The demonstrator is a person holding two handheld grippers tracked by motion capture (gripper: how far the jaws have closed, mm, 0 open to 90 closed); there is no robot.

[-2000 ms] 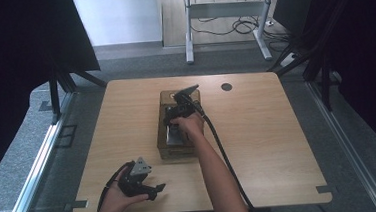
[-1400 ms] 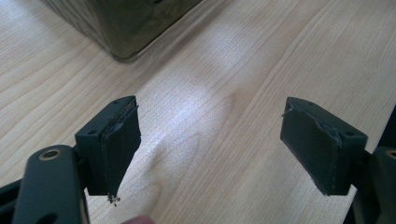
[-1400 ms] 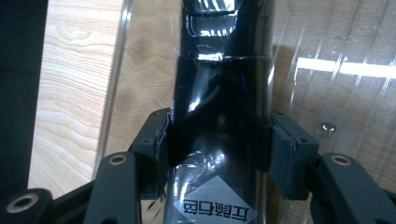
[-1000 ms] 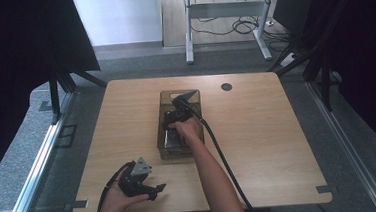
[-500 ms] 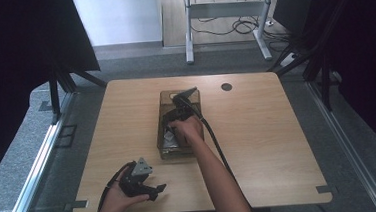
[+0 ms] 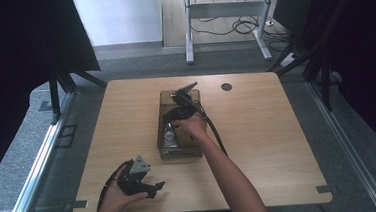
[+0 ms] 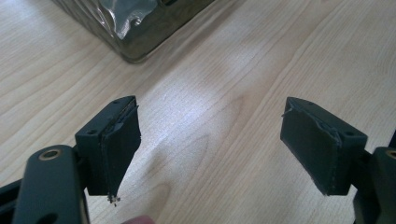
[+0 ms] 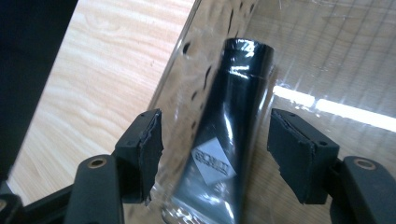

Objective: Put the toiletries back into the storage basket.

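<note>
While the left tool rests spread on the tabletop, the right tool hangs released astride a black tube in the clear bin; next, probably closing squarely on it.

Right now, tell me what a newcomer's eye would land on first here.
The black tube with a white diamond label stands out, lying in the clear plastic bin at mid-table, framed between the open jaws of the right gripper. Next comes the left gripper, held low at the table's near left edge, jaws spread over bare wood.
</note>
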